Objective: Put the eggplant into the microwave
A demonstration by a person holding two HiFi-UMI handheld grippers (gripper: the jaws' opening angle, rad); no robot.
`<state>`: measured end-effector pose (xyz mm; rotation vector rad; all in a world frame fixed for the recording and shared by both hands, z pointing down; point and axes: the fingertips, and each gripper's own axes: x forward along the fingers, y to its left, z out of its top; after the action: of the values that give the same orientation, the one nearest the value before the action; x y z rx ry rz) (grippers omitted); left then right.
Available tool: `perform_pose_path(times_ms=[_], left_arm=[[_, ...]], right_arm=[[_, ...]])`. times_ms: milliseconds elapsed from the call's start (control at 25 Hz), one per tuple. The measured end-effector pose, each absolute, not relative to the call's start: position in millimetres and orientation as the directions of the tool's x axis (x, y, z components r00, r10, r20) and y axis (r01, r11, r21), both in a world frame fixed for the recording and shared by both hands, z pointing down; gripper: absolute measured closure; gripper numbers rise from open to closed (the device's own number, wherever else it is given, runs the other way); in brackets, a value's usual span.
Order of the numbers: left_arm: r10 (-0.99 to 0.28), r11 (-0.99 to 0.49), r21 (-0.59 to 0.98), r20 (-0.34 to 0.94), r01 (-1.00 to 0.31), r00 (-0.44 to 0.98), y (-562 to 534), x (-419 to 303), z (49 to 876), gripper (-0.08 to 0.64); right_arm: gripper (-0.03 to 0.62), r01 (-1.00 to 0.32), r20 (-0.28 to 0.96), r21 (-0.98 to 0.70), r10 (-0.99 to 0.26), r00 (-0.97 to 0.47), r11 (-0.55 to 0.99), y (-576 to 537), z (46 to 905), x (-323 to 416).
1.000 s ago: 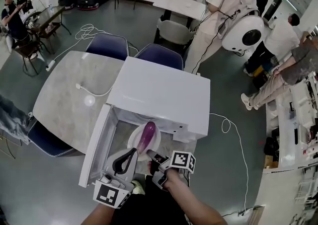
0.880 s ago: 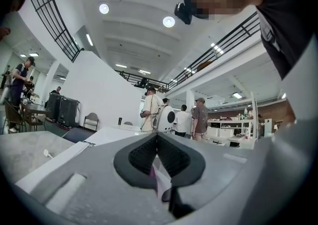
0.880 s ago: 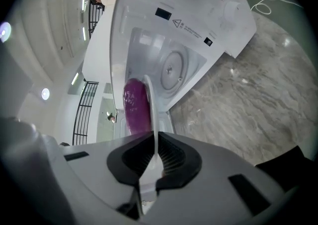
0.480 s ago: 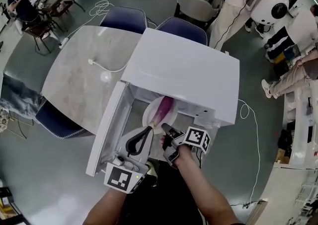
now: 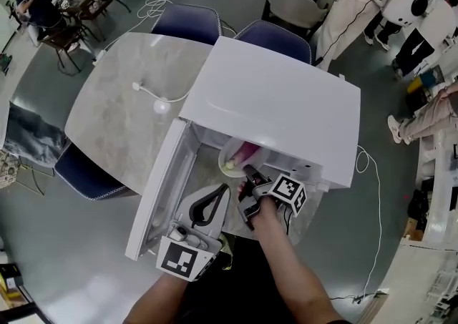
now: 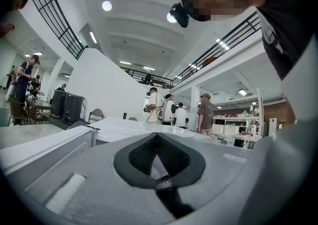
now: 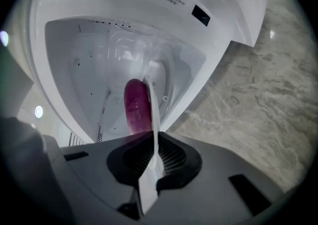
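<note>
Standing on a marbled table [image 5: 122,111], the microwave [image 5: 279,101] (grey floor [image 5: 79,244] around).

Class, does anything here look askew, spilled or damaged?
Nothing stands out: the eggplant lies on the plate, held by its rim in the right gripper at the open microwave; nothing spilled.

Head view: high, steeply down on microwave [image 5: 279,115] at table [image 5: 122,108] near edge. Left gripper view: low, level, across microwave top. Right gripper view: close, into open cavity. Microwave shared by all.
</note>
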<state>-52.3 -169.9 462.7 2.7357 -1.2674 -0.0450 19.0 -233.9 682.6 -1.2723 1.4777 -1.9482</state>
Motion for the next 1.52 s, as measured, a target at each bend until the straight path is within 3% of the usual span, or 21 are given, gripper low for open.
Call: perform_pose_path(times_ms=[560, 760, 960, 1160, 1520], left_arm=[[-0.762, -0.631, 0.151, 0.063, -0.761, 0.645, -187, -54, 478, 0.554], [-0.757, -0.630, 0.173, 0.082, -0.757, 0.649, -190, -52, 485, 0.554], [-0.756, -0.631, 0.171, 0.081, -0.756, 0.649, -195, -52, 487, 0.554], [-0.751, -0.637, 0.178, 0.074, -0.750, 0.656, -195, -51, 490, 0.554], [-0.748, -0.644, 0.170, 0.067, -0.746, 0.661, -196, -49, 490, 0.554]], right_arm=[[0.571, -0.164, 0.436, -0.898, -0.783, -0.444, -0.407, -263, 700, 27], [0.549, -0.435, 0.506, -0.840, -0.760, -0.408, -0.325, -269, 693, 30], [0.462, -0.681, 0.544, -0.702, -0.774, -0.325, -0.208, -273, 684, 35], [0.378, -0.734, 0.535, -0.664, -0.776, -0.335, -0.142, -270, 684, 32], [0.337, -0.818, 0.553, -0.569, -0.774, -0.310, -0.079, -258, 685, 36]])
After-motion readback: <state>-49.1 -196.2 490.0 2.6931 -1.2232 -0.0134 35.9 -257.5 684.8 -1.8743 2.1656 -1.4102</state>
